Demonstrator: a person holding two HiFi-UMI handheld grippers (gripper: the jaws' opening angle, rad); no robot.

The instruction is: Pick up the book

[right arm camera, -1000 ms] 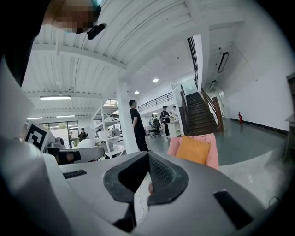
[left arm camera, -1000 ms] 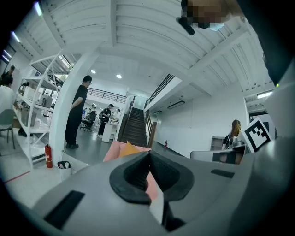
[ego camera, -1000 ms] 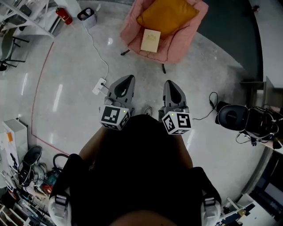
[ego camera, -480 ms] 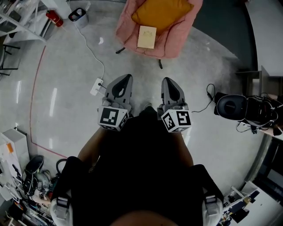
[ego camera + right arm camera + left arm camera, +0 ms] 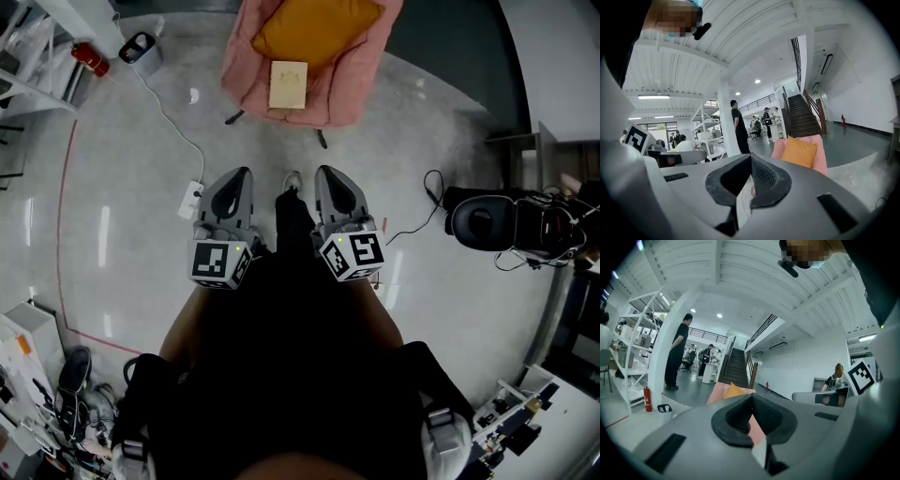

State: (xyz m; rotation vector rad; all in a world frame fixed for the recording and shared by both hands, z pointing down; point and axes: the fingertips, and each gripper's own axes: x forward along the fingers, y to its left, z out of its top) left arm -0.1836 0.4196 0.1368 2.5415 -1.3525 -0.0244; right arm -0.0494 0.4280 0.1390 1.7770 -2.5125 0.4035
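The head camera is looking steeply down over the person's torso, taking in wide floor [image 5: 141, 197], with the armchair [image 5: 339, 94] far off at 12 o'clock. Cameras riding the left gripper [image 5: 240, 178] and right gripper [image 5: 328, 178] are sitting close behind their jaws, facing nearly level. All three views are sharing that armchair; both gripper views are also catching the staircase [image 5: 735, 369].

Cream book [image 5: 288, 84], pink armchair [image 5: 352, 86], mustard cushion [image 5: 314, 26], grey glossy floor [image 5: 141, 220]. Left gripper [image 5: 241, 174] and right gripper [image 5: 324, 172] are grey with black-white square markers.
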